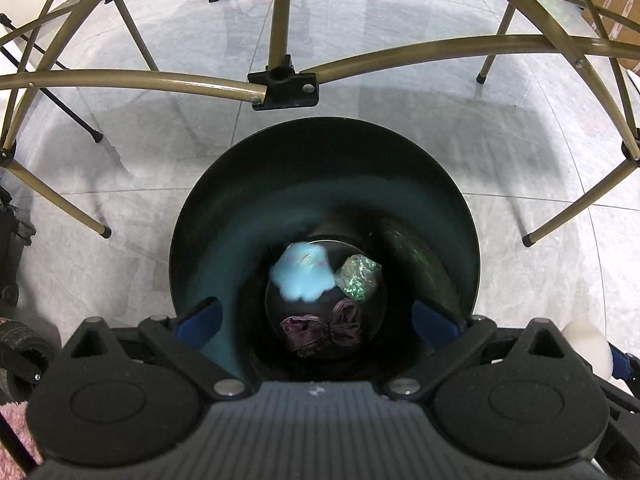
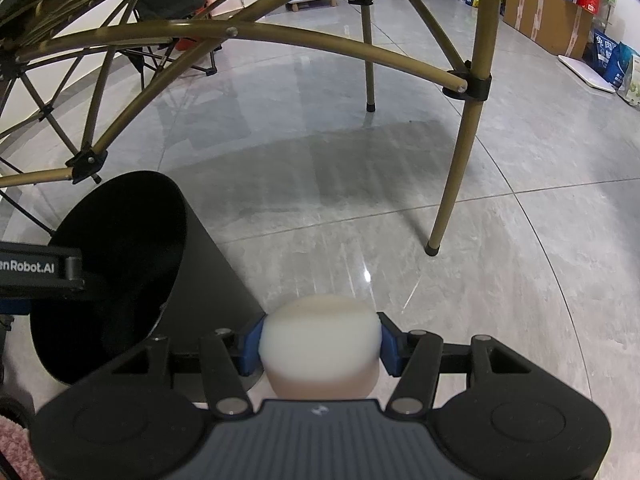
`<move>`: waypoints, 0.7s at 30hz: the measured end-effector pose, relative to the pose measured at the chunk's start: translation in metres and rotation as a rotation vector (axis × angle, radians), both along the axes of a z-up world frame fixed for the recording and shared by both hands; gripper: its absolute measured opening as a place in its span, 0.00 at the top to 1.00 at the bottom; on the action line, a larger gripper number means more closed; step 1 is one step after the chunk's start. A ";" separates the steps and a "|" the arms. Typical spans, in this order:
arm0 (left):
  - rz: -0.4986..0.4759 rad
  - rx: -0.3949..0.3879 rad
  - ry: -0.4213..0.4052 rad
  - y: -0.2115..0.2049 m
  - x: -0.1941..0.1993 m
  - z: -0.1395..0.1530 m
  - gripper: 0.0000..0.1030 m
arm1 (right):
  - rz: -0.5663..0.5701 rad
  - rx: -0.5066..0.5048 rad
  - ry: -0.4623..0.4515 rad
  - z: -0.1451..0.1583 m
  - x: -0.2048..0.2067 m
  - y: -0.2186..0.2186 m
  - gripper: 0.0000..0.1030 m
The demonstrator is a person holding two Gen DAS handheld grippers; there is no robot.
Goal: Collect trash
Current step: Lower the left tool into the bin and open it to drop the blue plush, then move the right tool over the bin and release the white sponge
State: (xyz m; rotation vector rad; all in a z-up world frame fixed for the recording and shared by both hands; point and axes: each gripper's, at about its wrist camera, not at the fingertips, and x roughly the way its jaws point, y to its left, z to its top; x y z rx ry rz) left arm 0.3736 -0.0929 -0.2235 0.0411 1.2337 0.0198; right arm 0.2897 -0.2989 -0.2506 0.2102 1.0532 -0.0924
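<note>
The left gripper (image 1: 316, 316) is hanging right above the black bin (image 1: 192, 216), w/ its blue pads wide apart and nothing between them. Inside the bin, from left to right, a light blue crumpled piece (image 1: 302, 274) is showing blurred, maybe falling or just landed, I cannot tell which; a purple crumpled wrapper (image 1: 320, 328) is lying at the bottom nearest to the gripper, and a shiny green wrapper (image 1: 358, 278) is lying beside the blue one. So approx. three pieces are already collected, as I judge. Right of the bin and outside of it, the right gripper (image 2: 320, 342) is clamping a white cup-like thing (image 2: 320, 344) between its blue pads; this one is not yet in the bin, so at least this drop is left. Beyond the bin the gold folding table legs (image 2: 460, 152) are standing on the grey tile floor (image 2: 400, 200). Text: on the left gripper's body, seen in the right wrist view at the bin's left side, "enRobot.AI" is readable, cut at the start. The boxes far right have print, too small to read.
</note>
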 end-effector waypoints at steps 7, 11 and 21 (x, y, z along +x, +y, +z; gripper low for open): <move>0.000 0.003 -0.007 0.006 -0.001 0.002 0.00 | 0.008 0.002 -0.007 0.003 0.000 0.003 0.46; 0.005 0.003 -0.013 0.010 -0.003 0.004 0.00 | 0.019 0.002 -0.017 0.006 0.001 0.008 0.46; 0.014 0.003 -0.044 0.026 -0.008 0.013 0.00 | 0.051 0.002 -0.061 0.021 0.005 0.027 0.46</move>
